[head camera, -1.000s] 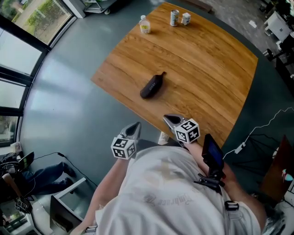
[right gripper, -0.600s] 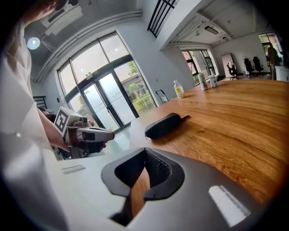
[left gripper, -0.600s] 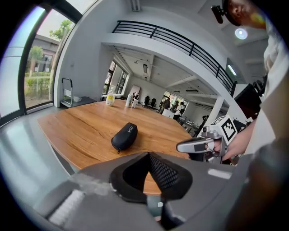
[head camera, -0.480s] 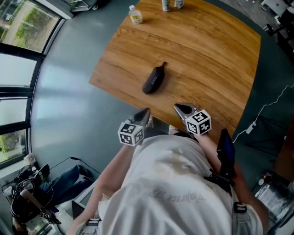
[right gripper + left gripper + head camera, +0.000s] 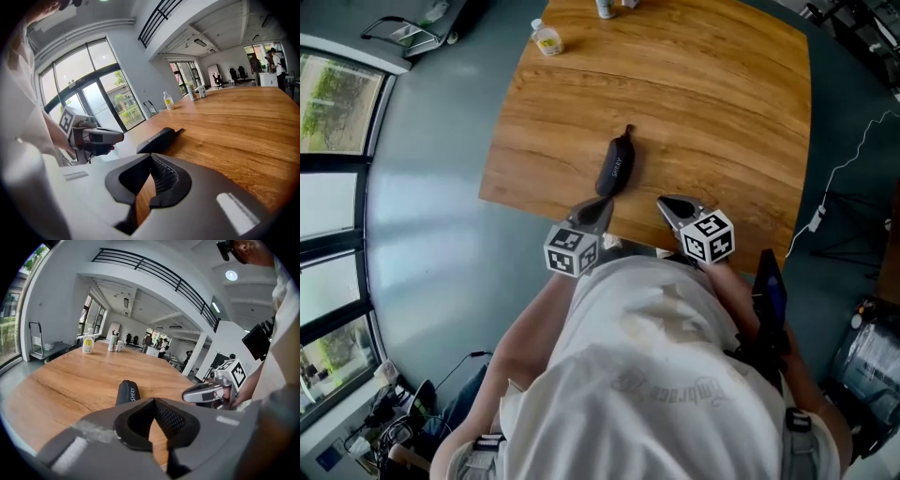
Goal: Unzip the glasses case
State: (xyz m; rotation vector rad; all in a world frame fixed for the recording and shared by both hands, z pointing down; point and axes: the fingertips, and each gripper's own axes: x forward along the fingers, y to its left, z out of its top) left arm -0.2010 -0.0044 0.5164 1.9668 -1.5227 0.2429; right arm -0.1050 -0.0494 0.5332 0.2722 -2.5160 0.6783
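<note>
Both grippers hover at the bench edge; the case is not touched.
The black case (image 5: 615, 167) lies on the bench (image 5: 722, 103) close to its near edge, with the zip pull at the far end. The left gripper (image 5: 603, 202) is just in front of it, and the right gripper (image 5: 666, 202) is a little to the side. Both have their jaws fully together and hold nothing.

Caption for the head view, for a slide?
Left gripper and right gripper, both shut, poised near black glasses case on wooden table.

Glasses case (image 5: 615, 167) black, table (image 5: 722, 103) honey-brown with wood grain — floor (image 5: 431, 206) blue-grey, shirt (image 5: 656, 375) white.
</note>
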